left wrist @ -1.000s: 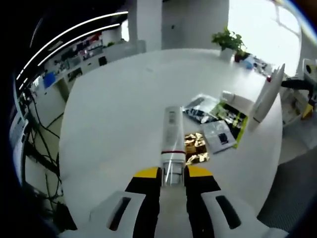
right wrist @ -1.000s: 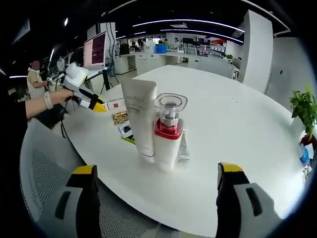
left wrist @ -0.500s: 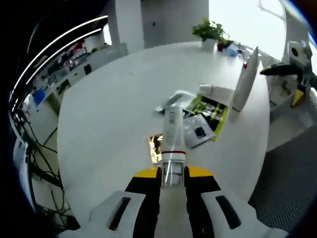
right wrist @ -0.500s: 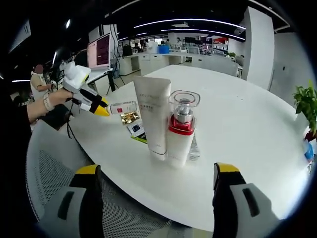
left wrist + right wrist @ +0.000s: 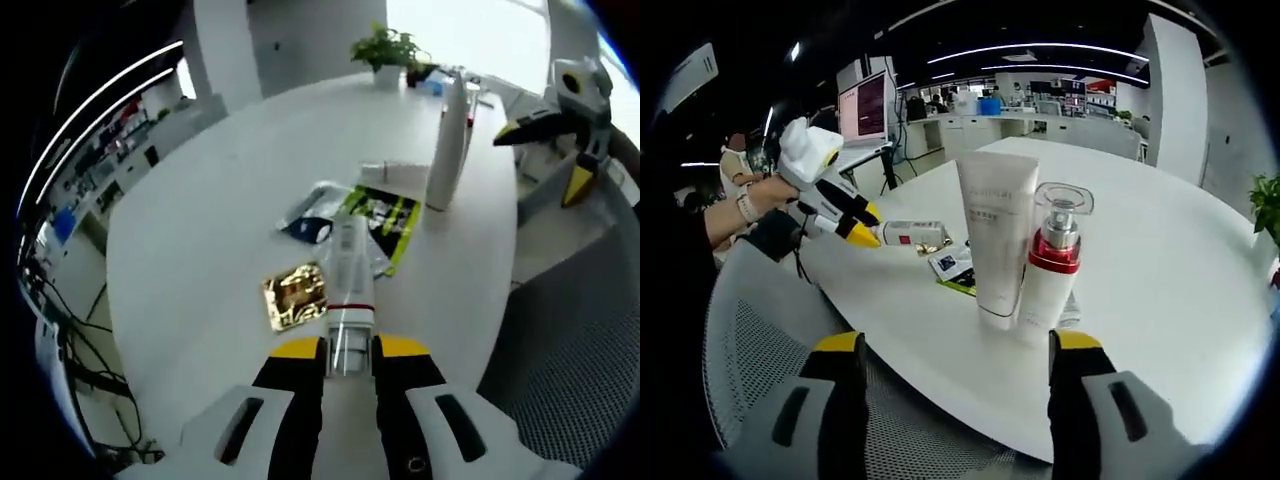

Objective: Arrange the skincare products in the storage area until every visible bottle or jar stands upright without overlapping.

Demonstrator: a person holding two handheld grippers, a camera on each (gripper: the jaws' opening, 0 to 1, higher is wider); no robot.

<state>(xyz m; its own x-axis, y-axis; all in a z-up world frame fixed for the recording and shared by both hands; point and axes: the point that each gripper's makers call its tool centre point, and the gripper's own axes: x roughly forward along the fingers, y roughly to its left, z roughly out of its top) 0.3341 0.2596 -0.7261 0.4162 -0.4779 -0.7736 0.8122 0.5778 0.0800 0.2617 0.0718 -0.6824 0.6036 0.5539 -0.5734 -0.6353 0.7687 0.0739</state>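
White round counter [image 5: 200,230] in an open office carries my work. My left claw [image 5: 338,352] clenches one slim tube [image 5: 349,270] by its end, long axis lying level and pointing ahead over the sachets [image 5: 385,215], toward the two upright products near the edge: one white tube [image 5: 997,240] and one red-collared pump bottle [image 5: 1052,262], touching side by side. My right claw [image 5: 952,345] hangs released just before that pair, the nearer one to them.
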